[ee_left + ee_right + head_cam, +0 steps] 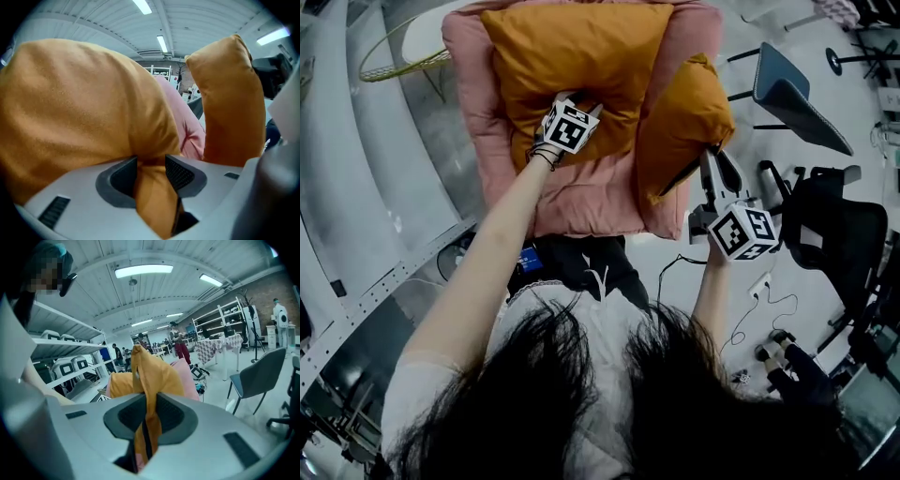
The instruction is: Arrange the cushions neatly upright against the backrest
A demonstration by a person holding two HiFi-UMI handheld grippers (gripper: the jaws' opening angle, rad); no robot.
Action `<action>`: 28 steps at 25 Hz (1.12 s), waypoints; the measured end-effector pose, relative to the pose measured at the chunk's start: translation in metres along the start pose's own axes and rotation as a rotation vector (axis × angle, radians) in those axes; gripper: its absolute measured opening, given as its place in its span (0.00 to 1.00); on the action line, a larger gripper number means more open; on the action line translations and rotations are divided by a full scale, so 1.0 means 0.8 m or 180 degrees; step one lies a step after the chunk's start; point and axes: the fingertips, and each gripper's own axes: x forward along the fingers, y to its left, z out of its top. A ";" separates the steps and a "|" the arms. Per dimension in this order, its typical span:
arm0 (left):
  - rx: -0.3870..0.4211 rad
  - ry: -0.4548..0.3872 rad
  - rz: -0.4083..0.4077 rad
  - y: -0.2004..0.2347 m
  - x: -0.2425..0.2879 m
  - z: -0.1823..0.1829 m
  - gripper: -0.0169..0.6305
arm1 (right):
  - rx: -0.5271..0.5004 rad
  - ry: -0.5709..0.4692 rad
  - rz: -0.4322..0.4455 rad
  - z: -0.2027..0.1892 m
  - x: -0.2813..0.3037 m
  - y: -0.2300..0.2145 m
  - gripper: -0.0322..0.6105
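Observation:
A large orange cushion (pixel 572 66) leans upright against the pink backrest of a pink padded seat (pixel 581 202). My left gripper (pixel 567 103) is shut on a fold of its lower edge; the left gripper view shows the orange fabric (pixel 79 108) pinched between the pads (pixel 179 172) of that gripper (pixel 151 168). A second orange cushion (pixel 684 127) stands tilted at the seat's right side, with my right gripper (pixel 714 164) shut on its zipped edge. In the right gripper view that cushion (pixel 152 373) rises from between the jaws of the gripper (pixel 149 416).
A grey chair (pixel 792 94) stands to the right of the seat and a black office chair (pixel 839 234) nearer, at the right. Cables (pixel 750 309) lie on the floor beside the person's legs. A yellow-rimmed round object (pixel 394 47) sits at the upper left.

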 end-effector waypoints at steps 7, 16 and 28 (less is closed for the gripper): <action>0.0213 -0.0129 -0.0361 -0.023 -0.021 -0.003 0.33 | -0.0069 0.0248 0.0249 -0.043 -0.012 0.021 0.16; -0.0203 -0.0563 -0.0496 -0.037 -0.161 -0.027 0.33 | -0.0573 0.0941 0.1134 -0.107 -0.014 0.081 0.16; 0.1494 -0.0530 -0.1282 -0.183 -0.286 -0.016 0.55 | -0.1249 0.2269 0.2432 -0.251 -0.002 0.154 0.16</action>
